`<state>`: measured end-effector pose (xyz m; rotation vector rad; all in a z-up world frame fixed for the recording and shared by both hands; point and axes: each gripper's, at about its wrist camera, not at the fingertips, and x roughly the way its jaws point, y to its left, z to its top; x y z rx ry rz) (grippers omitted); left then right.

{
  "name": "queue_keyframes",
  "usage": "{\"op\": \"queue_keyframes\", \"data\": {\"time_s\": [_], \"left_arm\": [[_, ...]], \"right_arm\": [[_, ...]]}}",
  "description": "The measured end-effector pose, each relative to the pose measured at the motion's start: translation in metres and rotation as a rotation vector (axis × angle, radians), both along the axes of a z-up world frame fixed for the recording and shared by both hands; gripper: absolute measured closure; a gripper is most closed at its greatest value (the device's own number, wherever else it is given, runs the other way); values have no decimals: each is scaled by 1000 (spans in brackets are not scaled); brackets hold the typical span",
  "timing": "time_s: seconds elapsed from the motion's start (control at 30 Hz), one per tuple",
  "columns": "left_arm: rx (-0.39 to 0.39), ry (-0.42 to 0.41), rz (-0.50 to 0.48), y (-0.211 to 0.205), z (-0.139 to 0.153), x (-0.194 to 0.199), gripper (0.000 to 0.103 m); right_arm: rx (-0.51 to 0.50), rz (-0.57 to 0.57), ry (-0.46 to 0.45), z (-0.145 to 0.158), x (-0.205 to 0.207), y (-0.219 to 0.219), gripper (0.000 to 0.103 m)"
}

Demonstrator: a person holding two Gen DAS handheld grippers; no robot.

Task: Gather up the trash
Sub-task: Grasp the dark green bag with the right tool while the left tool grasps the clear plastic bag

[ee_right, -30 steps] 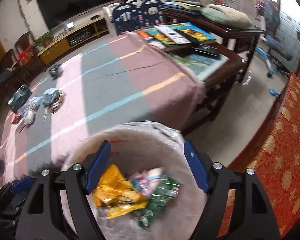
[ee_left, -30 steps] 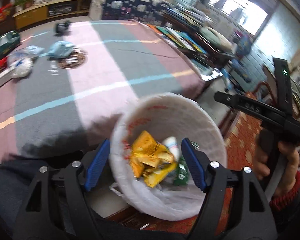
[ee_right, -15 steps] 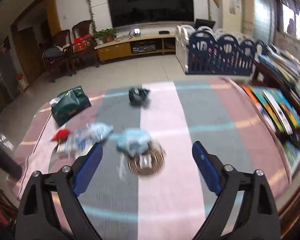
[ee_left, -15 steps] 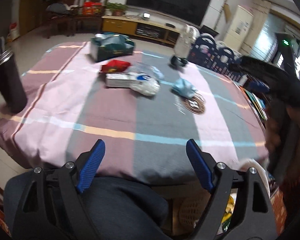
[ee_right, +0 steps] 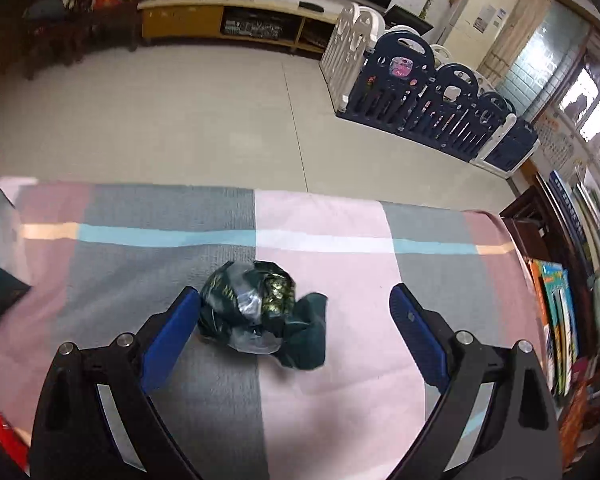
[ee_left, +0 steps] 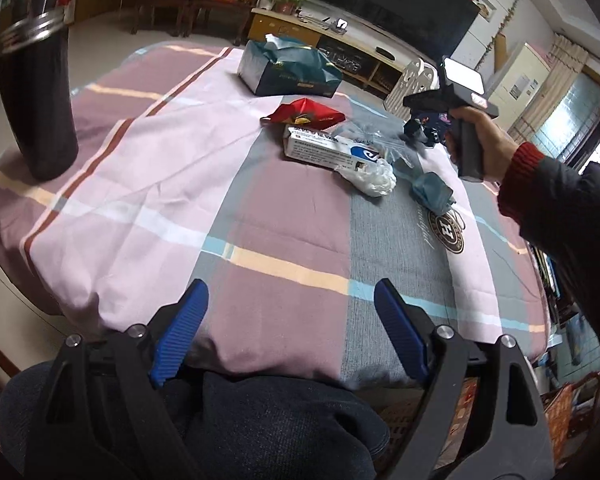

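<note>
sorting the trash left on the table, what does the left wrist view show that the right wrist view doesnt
Only the left wrist view shows the black tumbler, teal tissue box, red wrapper, white carton, crumpled white tissue and blue wad.

Only the right wrist view shows the playpen fence and the open right gripper around the dark green bag.

Both show the striped tablecloth.

A crumpled dark green wrapper (ee_right: 262,314) lies on the cloth. Farther off lie a red wrapper (ee_left: 306,115), a white box (ee_left: 324,148), a white wad (ee_left: 374,176) and a blue wad (ee_left: 432,192).
</note>
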<state>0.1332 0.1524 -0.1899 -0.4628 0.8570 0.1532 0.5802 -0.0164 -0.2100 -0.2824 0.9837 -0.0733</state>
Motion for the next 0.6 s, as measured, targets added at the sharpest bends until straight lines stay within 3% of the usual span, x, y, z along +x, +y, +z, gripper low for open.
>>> {"op": "queue_keyframes", "data": {"time_s": [0.03,0.07,0.1,0.13,0.2,0.27,0.4,0.6], "left_arm": [[-12,6,4,1,-2,1,18],[-26,14,6,3,-5,2,18],[-47,25,8,5,-8,4,18],[-57,29,12,5,-9,4,18],[-66,24,19,5,-10,4,18],[-53,16,17,3,-8,3,18],[-41,-3,13,0,-5,2,18],[-57,-36,53,10,11,10,18]], "right_arm": [[10,10,16,-6,2,-1,10],[37,21,41,-13,0,-3,18],[69,34,73,-19,-3,-4,44],[98,43,122,-28,-6,-4,54],[182,97,155,-31,-24,-5,93],[269,157,200,-28,-51,-6,94],[350,343,242,-14,-122,1,95],[353,513,259,14,-221,-16,95]]}}
